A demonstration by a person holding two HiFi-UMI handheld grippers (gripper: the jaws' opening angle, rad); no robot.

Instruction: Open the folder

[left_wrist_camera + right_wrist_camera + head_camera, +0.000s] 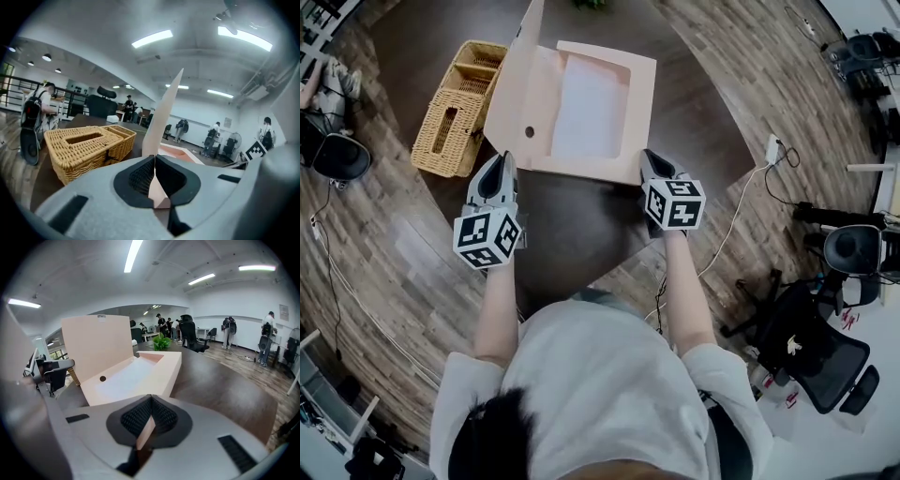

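The pink folder [598, 111] lies on the dark table [572, 225], directly ahead of the person, with a white sheet showing through the window of its base. Its cover [512, 86] is raised along the left side and stands steeply, close to upright; a small round hole shows near its lower near corner.

The left gripper [499, 161] is at the folder's near left corner. In the left gripper view its jaws are pressed together on a thin pink edge of the cover, which rises straight up from between them.

The right gripper [649, 157] is at the near right corner. In the right gripper view its jaws are closed on a pink edge of the folder's base.

A wicker basket [455, 108] sits on the table just left of the raised cover, apart from it.
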